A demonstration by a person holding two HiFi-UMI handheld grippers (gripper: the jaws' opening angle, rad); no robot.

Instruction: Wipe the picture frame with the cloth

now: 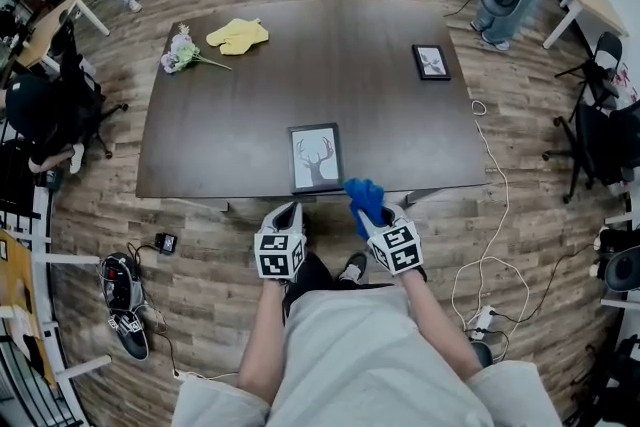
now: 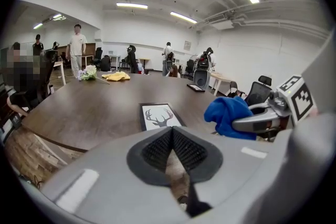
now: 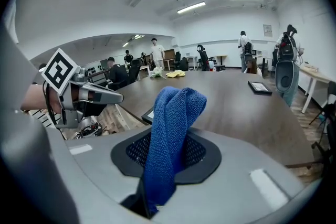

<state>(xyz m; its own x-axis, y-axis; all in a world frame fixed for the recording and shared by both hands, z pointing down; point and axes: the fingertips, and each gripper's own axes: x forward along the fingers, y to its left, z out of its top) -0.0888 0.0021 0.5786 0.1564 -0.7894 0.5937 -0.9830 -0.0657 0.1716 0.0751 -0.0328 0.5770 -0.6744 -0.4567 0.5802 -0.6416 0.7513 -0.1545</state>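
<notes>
A black picture frame (image 1: 316,156) with a deer print lies flat at the table's near edge, and also shows ahead in the left gripper view (image 2: 159,116). My right gripper (image 1: 372,218) is shut on a blue cloth (image 1: 364,197), held just off the table edge to the right of the frame. The cloth (image 3: 173,128) stands up out of the jaws and hides most of the frame behind it. My left gripper (image 1: 290,212) hangs below the frame's near edge, short of the table, with its jaws (image 2: 172,150) shut and nothing between them.
The dark brown table (image 1: 250,105) also carries a smaller picture frame (image 1: 431,61) at the right, a yellow cloth (image 1: 238,35) and a flower bunch (image 1: 182,52) at the far left. Office chairs, cables on the floor and people stand around the table.
</notes>
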